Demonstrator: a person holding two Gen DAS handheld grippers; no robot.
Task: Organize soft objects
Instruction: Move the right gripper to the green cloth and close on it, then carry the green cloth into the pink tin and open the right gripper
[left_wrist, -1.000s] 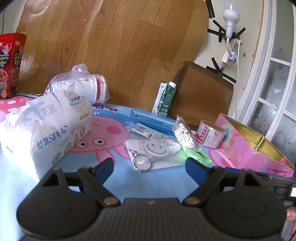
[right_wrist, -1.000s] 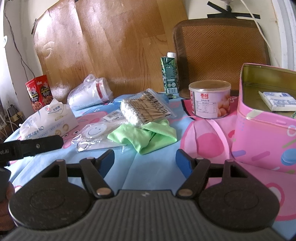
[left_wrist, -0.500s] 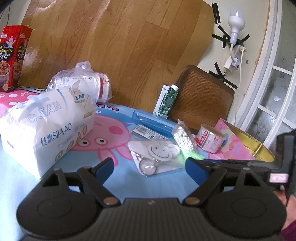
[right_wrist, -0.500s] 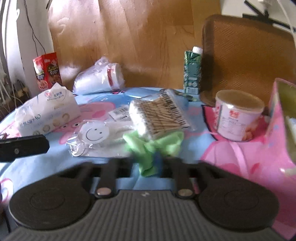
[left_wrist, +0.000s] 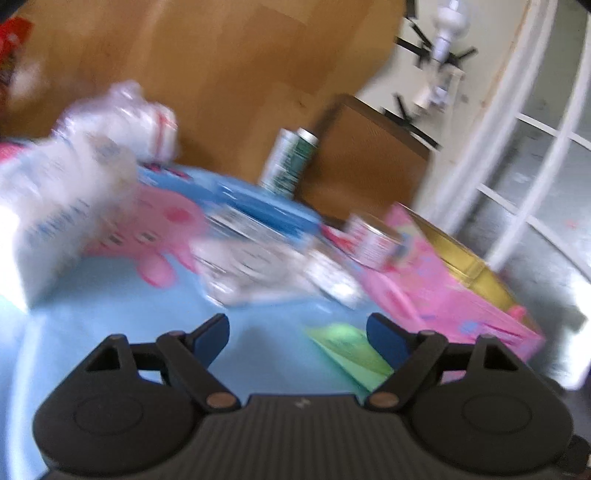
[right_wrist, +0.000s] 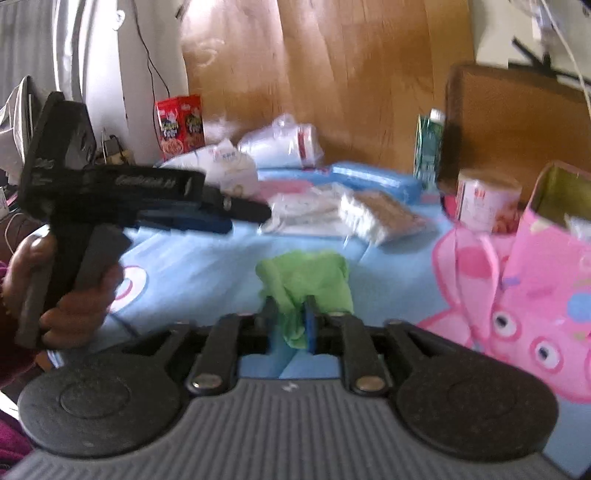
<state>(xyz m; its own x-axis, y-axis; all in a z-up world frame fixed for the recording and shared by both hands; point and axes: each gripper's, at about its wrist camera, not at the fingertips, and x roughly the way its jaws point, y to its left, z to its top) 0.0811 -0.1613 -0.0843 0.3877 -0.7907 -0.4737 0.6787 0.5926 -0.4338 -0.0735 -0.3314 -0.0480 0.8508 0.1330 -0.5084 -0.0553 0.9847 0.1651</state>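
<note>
Green cloth (right_wrist: 306, 275): bunched up, lower end sits between the right tool's blue pads, rest pokes up in front of them over the blue desk (right_wrist: 207, 258)
Right tool (right_wrist: 290, 325): jaws narrow w/ the cloth between them and opening atm; pads look like they're pressing the fabric
Left tool (left_wrist: 297, 332): jaws wide, closing a bit, nothing between them; pointing down at bare desk, green cloth just beside its right-hand finger in its own view
Left hand (right_wrist: 62, 291): wrapped round the left tool's handle, seen at the left of the right cam
Pink tin (left_wrist: 458, 288): open, gold inside, on the desk's right side, near the cloth
Small can (right_wrist: 487, 201): upright, just behind the pink tin
Swab pack (right_wrist: 380, 216): lying flat behind the cloth, apart from it
Tissue pack (left_wrist: 48, 229): far left, blurry
Left view: pretty smeared, small stuff mid-desk hard to tell
</note>
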